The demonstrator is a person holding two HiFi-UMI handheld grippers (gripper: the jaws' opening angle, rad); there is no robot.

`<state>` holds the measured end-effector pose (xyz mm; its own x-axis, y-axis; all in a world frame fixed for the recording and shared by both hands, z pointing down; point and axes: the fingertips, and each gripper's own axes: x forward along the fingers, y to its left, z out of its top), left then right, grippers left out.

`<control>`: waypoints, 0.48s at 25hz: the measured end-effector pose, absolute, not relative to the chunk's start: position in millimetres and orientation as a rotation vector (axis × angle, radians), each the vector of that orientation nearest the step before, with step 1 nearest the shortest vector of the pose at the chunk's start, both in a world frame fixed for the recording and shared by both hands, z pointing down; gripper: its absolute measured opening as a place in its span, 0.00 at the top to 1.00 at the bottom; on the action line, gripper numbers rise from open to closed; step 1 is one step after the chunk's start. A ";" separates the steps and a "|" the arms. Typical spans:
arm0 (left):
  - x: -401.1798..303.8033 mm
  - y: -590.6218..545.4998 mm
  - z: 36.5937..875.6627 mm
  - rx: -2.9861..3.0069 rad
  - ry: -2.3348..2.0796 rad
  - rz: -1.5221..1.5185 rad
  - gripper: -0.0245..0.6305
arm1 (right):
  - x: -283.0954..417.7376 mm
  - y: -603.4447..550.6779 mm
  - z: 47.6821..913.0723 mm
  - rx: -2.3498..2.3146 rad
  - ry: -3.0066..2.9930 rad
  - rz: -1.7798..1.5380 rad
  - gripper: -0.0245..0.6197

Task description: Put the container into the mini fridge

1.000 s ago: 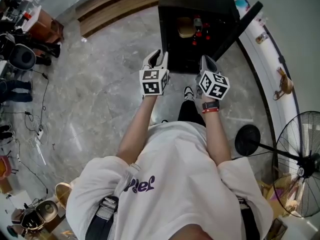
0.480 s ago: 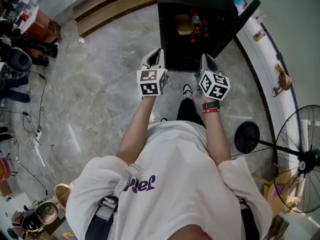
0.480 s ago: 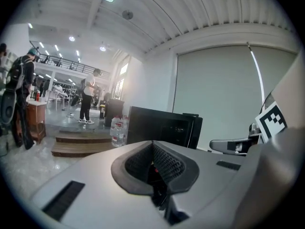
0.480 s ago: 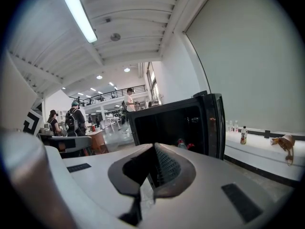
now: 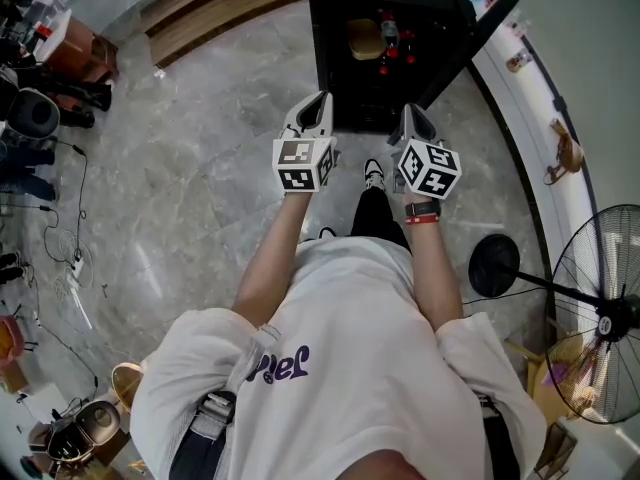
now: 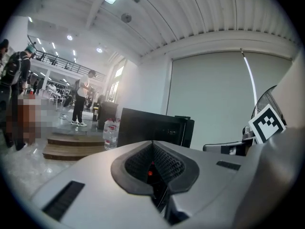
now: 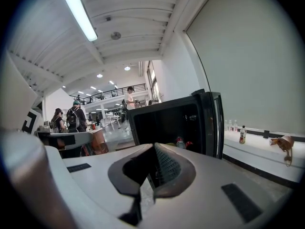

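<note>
Left tongs (image 6: 152, 146) are pressed flat together with nothing in them; the left gripper view shows the ribbed pads meeting on one line. Right tongs (image 7: 153, 148) are the same, pads closed on each other and empty.

The head view puts the pair side by side, both aimed at 12 o'clock. Dead ahead stands the mini fridge (image 5: 335, 78), its door (image 5: 480, 38) swung wide toward 1 o'clock. And there's the container (image 5: 366, 40): tan, sitting inside the fridge, well apart from both tongs. Red-capped bottles (image 5: 392, 46) stand just beside it at its 3 o'clock.

The right gripper view looks straight into the open cabinet and catches those red caps low inside, though I can't pick out the container there. It also shows a white bench (image 7: 267, 149) at 3 o'clock carrying a few small bottles.

The left gripper view gets only the fridge's black outside, no interior. At its 9 o'clock a clear water bottle (image 6: 109, 133) stands by a wooden step (image 6: 71, 144), with people standing beyond.

Only the head view has the floor fan (image 5: 600, 323) at 4 o'clock and the grey marble floor (image 5: 200, 188).
</note>
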<state>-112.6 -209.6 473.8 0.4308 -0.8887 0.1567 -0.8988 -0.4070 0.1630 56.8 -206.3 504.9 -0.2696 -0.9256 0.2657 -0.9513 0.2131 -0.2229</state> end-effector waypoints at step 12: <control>-78.0 -254.4 529.9 2.365 -1.526 0.154 0.93 | 87.4 -241.8 535.2 1.822 -2.354 0.576 0.94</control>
